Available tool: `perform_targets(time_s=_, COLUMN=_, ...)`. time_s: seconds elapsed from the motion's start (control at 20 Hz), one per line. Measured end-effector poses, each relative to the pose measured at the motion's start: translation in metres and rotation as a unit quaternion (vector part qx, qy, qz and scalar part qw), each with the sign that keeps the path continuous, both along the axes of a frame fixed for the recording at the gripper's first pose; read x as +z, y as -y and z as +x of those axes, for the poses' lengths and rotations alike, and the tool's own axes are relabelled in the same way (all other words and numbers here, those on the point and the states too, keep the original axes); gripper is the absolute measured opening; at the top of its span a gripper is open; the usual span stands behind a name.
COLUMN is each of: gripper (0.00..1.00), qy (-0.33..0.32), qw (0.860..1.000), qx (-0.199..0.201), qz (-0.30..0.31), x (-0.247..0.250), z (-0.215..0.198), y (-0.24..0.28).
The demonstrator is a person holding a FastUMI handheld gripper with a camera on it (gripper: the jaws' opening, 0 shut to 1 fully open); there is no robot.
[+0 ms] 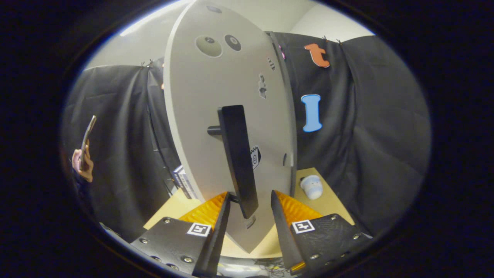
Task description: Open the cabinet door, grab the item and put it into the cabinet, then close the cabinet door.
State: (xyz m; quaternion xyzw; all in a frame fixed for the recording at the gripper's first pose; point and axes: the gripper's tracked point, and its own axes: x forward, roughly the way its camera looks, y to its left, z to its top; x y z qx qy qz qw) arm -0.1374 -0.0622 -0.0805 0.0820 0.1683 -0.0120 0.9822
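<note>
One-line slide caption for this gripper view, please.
Open gripper straddles the black handle of the white cabinet door; a small pale item waits on the table.

The cabinet door [200, 116] hides the inside of the cabinet, and its top is cut off. The lower end of the black handle [237, 158] stands between the fingers [220, 216], but the left finger seems only to reach it and it cannot be told if it presses; the right finger stands apart. The door covers most of the desk [328, 204]. The small white and blue item [312, 187] at the far right is too small to name. At the far left a hand [83, 164] holds a phone [88, 139]; the rest of the person is cut off. Some books [184, 181] are partly hidden behind the door.
</note>
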Motion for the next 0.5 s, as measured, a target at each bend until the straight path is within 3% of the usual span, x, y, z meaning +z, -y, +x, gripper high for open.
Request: perform_targets(time_s=0.5, gripper=0.62, qy=-0.002, qw=0.995, qx=0.1, qz=0.022, x=-0.009, z=0.058, y=-0.056)
